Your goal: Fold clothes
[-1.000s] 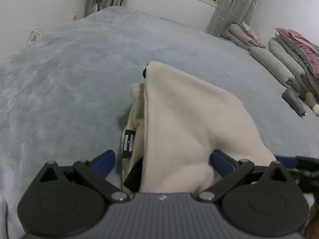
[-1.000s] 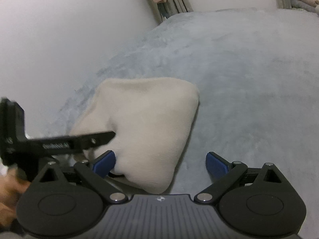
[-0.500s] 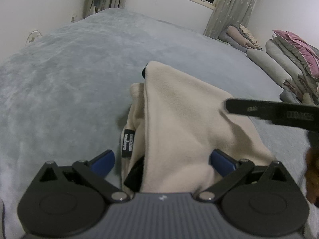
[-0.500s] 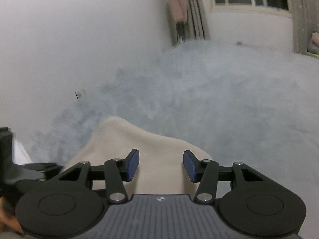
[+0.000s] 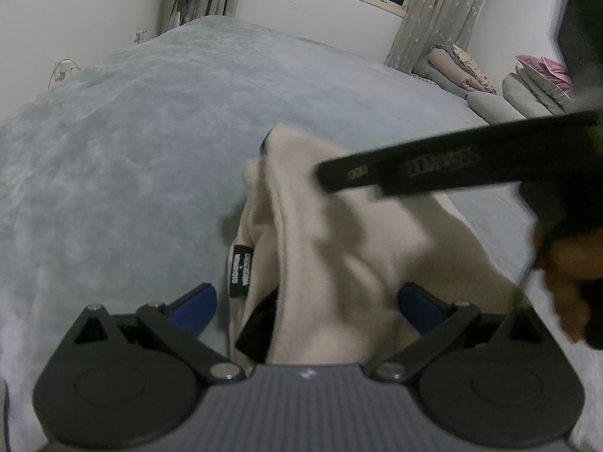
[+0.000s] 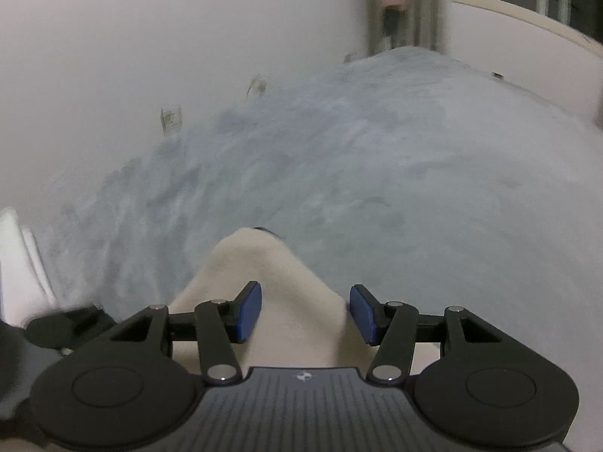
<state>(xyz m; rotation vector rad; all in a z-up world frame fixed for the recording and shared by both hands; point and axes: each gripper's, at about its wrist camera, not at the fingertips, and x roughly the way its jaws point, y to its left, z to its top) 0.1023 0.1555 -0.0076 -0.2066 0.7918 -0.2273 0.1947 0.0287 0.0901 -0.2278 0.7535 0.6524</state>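
A folded beige fleece garment (image 5: 339,233) lies on the grey-blue blanket (image 5: 132,150), a black label (image 5: 241,269) showing at its left edge. My left gripper (image 5: 307,301) is open and low, its blue fingers (image 5: 196,299) on either side of the garment's near end. The right gripper's black body (image 5: 433,165) crosses above the garment, blurred, with a hand (image 5: 565,275) behind it. In the right wrist view the right gripper (image 6: 305,312) hovers over the garment (image 6: 264,263), jaws about half apart, with cloth visible between its blue pads (image 6: 248,312).
Rolled bedding and pillows (image 5: 527,90) are stacked along the far right wall under a curtain (image 5: 433,19). A white wall (image 6: 150,56) borders the blanket's left side. Part of the left gripper (image 6: 68,324) shows in the lower left of the right wrist view.
The right gripper swung from beside the garment to above it and narrowed its jaws from wide to about half. The left gripper and garment stayed put.
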